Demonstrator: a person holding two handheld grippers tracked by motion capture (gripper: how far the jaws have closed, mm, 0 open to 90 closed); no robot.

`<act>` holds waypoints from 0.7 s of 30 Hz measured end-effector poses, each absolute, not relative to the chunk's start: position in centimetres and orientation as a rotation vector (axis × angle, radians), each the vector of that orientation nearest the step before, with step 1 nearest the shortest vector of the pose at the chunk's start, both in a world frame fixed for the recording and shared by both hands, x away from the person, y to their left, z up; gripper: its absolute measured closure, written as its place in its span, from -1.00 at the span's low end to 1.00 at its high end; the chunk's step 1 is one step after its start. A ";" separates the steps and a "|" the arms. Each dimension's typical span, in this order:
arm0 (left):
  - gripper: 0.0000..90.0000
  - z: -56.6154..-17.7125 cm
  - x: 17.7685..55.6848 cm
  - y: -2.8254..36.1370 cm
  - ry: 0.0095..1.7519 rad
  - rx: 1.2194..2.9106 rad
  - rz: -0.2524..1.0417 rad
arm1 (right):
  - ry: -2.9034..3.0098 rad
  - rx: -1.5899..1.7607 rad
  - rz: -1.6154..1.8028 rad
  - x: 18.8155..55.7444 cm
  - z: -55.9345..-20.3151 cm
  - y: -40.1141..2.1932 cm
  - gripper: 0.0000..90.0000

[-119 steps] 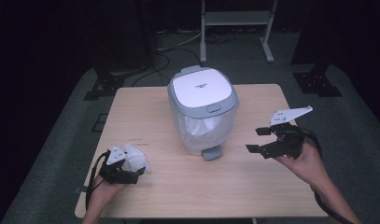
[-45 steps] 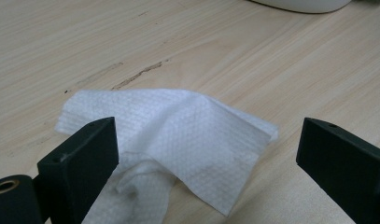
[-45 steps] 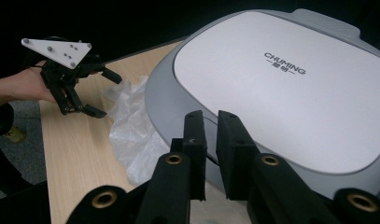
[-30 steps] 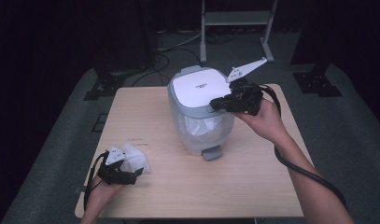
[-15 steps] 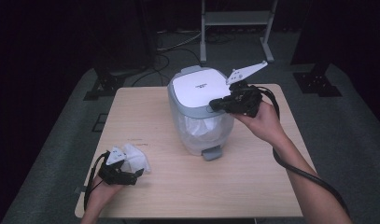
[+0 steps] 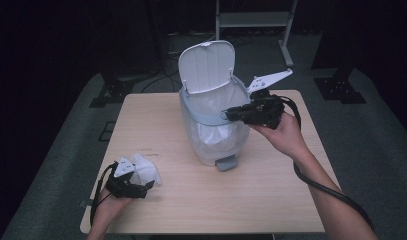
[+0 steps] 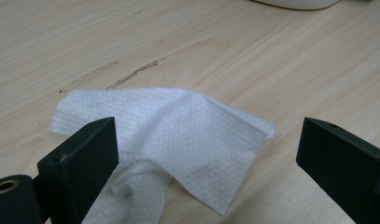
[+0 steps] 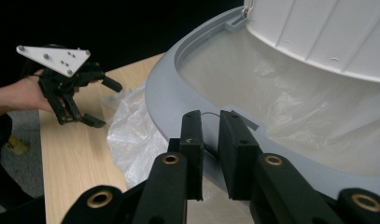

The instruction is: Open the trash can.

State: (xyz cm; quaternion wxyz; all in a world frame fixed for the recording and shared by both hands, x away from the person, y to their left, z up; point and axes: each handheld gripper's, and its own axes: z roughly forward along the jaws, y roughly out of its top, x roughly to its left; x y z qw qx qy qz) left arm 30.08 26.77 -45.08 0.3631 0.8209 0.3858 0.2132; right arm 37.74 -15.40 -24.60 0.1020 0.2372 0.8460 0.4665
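Note:
A grey bin [image 6: 211, 130] with a clear liner stands mid-table, its white lid [image 6: 207, 65] raised upright at the back. My right gripper [image 6: 226, 115] is at the bin's right rim [image 8: 164, 98]. Its jaws have just been opening and stand a narrow gap apart [image 8: 211, 116] with nothing between them. A crumpled white tissue [image 6: 146, 170] lies near the front left corner. My left gripper [image 6: 147, 189] rests beside it, and its wide-open jaws [image 7: 208, 140] frame the tissue [image 7: 178, 135] without touching it. That gripper [image 8: 106, 105] also appears far off in the right gripper view.
The wooden table [image 6: 271, 200] has bare room in front and to the right of the bin. A pedal [image 6: 226, 162] juts from the bin's base. The liner [image 8: 131, 135] bulges over the rim. A metal rack [image 6: 251, 20] stands behind the table.
The bin's lid, flat and closed half a second ago, now stands up open. My right gripper has slipped from the lid's edge to the rim. The left gripper has not moved.

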 end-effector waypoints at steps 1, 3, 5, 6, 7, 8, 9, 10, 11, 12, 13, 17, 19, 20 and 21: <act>-0.90 -45.1 30.1 26.8 0.993 2.113 0.549 | 2.498 0.700 1.377 37.7 -24.6 -15.4 0.75; -0.90 -45.2 30.1 26.9 1.001 2.120 0.544 | 2.481 0.712 1.406 37.3 -24.9 -16.4 0.71; -0.90 -45.2 30.2 26.9 1.002 2.117 0.542 | 2.474 0.711 1.399 37.0 -25.1 -17.1 0.70; -0.90 -45.2 30.2 26.9 1.003 2.112 0.543 | 2.470 0.719 1.406 36.9 -25.1 -17.5 0.70; -0.90 -45.1 30.1 26.9 1.005 2.114 0.542 | 2.464 0.722 1.411 36.6 -25.2 -17.9 0.69; -0.90 -45.1 30.1 26.9 1.005 2.114 0.542 | 2.464 0.722 1.411 36.6 -25.2 -17.9 0.69; -0.90 -45.1 30.1 26.9 1.006 2.115 0.542 | 2.456 0.738 1.414 36.2 -25.4 -18.8 0.68; -0.90 -45.1 30.1 26.9 1.008 2.113 0.542 | 2.455 0.740 1.413 36.1 -25.4 -19.2 0.68; -0.90 -45.1 30.1 26.9 1.008 2.113 0.542 | 2.455 0.740 1.413 36.1 -25.4 -19.2 0.68; -0.90 -45.1 30.2 26.9 1.009 2.114 0.540 | 2.451 0.757 1.398 35.8 -25.8 -20.0 0.67; -0.89 -45.1 30.2 26.9 1.008 2.114 0.536 | 2.452 0.764 1.395 35.7 -25.9 -20.2 0.66; -0.89 -45.2 30.2 27.0 1.012 2.108 0.536 | 2.454 0.793 1.377 35.4 -26.8 -21.4 0.62; -0.88 -45.2 30.2 27.0 1.015 2.111 0.534 | 2.451 0.808 1.372 35.2 -27.3 -22.0 0.58; -0.88 -45.2 30.2 27.0 1.015 2.113 0.536 | 2.453 0.816 1.368 35.1 -27.6 -22.2 0.56; -0.88 -45.2 30.2 27.0 1.016 2.114 0.535 | 2.453 0.823 1.365 35.1 -28.0 -22.4 0.54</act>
